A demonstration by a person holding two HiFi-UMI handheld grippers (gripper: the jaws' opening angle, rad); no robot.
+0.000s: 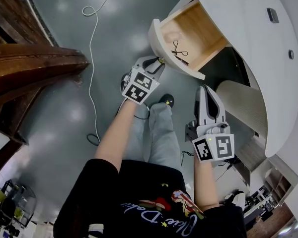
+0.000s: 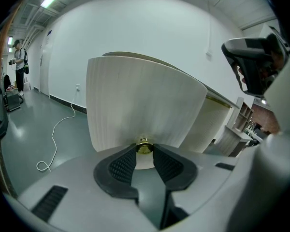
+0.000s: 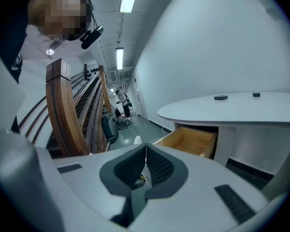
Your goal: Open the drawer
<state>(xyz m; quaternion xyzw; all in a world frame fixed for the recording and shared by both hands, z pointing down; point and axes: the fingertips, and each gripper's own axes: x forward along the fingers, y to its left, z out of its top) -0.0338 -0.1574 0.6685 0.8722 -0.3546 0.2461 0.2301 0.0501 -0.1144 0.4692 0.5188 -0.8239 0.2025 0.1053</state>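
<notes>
The wooden drawer [image 1: 191, 29] stands pulled out from under the white desk, with scissors [image 1: 179, 52] lying inside it. Its curved white front [image 2: 140, 105] fills the left gripper view. My left gripper [image 1: 158, 61] is at that front, and its jaws [image 2: 144, 151] close on the small brass knob [image 2: 144, 148] from both sides. My right gripper [image 1: 207, 89] hangs lower right, away from the drawer and beside the desk's edge. Its jaws are shut with nothing between them [image 3: 146, 149]. The open drawer [image 3: 191, 139] shows beyond them.
The white round desk top [image 1: 248, 43] carries two small dark items [image 1: 272, 15]. A white cable [image 1: 92, 58] trails over the grey floor. A curved wooden structure [image 1: 30, 68] stands on the left. A person [image 2: 20, 64] stands far down the hall.
</notes>
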